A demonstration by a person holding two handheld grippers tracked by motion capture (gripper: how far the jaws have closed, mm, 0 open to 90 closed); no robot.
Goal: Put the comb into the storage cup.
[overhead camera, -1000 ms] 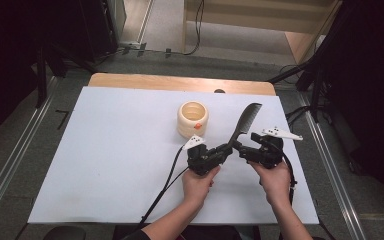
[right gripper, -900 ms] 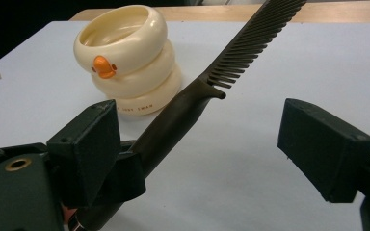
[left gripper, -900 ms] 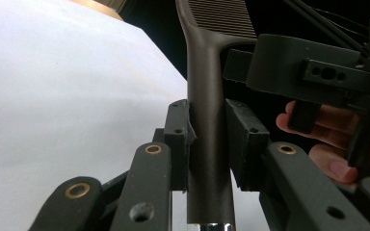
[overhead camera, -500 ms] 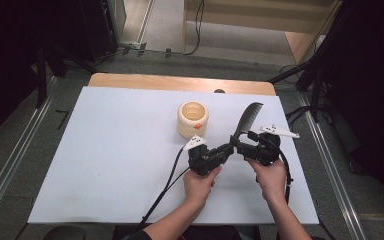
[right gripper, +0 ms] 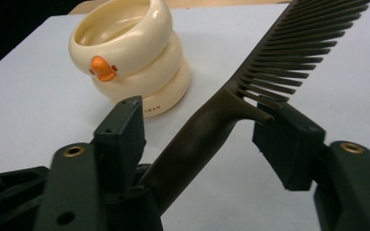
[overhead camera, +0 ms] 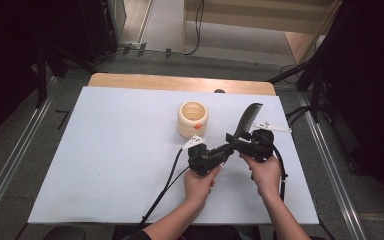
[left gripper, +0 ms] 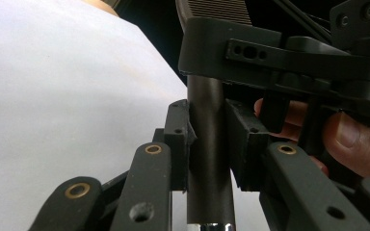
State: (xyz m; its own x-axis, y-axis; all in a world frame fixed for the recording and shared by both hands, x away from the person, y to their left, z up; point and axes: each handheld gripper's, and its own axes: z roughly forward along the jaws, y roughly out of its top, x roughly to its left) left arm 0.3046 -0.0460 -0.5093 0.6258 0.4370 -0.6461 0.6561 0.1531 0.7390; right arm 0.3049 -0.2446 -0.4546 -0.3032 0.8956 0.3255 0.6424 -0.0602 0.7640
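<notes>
A dark comb (overhead camera: 248, 116) rises tilted from my left gripper (overhead camera: 228, 149), which is shut on its handle (left gripper: 209, 163) above the white table. In the left gripper view both pads press the round handle. My right gripper (overhead camera: 239, 139) has come in from the right, with its jaws on either side of the comb (right gripper: 207, 130) where handle and teeth meet. These jaws have just been closing. A gap still shows at the left pad (right gripper: 125, 127), and the right pad (right gripper: 289, 144) is close by the first tooth. A cream duck cup (overhead camera: 192, 119) (right gripper: 130, 62) stands upright just behind.
The white table top (overhead camera: 105, 150) has free room to the left and front. A wooden strip (overhead camera: 145, 81) runs along its far edge. Black cables (overhead camera: 162, 192) trail from the grippers toward the front. Metal rails (overhead camera: 10, 165) flank the table.
The right gripper has edged a little leftward onto the comb, beside the left gripper. The left hand, the comb and the cup have stayed put.
</notes>
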